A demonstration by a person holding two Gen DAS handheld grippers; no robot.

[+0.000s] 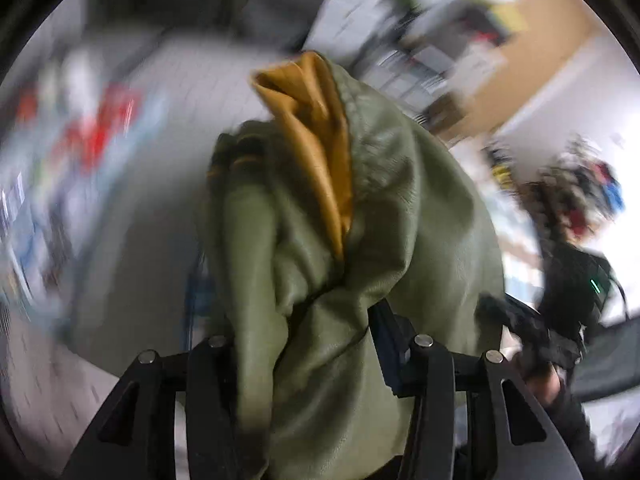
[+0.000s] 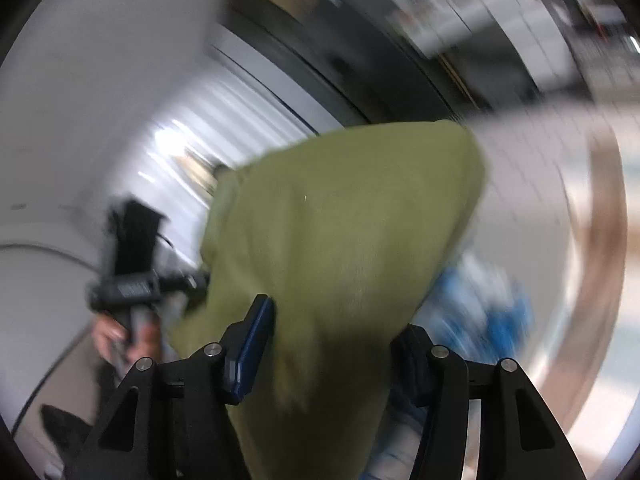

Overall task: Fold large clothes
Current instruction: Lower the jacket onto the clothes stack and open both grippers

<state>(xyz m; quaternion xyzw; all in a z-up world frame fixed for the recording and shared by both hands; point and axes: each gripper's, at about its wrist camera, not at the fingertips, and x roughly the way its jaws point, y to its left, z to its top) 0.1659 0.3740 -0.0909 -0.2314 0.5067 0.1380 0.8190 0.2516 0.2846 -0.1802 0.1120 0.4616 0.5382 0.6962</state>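
Your left gripper (image 1: 304, 344) has its fingers about half apart, with a thick bunch of the olive-green jacket (image 1: 360, 208) packed between them; the cloth fills the gap and drapes over the fingers, with its mustard lining (image 1: 316, 120) showing at the top fold. Your right gripper (image 2: 332, 344) also stands partly open, the green cloth (image 2: 340, 232) lying between the fingers; its blue-padded finger (image 2: 250, 354) on the left touches the fabric, the other is mostly hidden, so a firm pinch cannot be told. Beyond, the right wrist view shows your other hand (image 2: 120, 336) on its handle; everything farther out is motion blur
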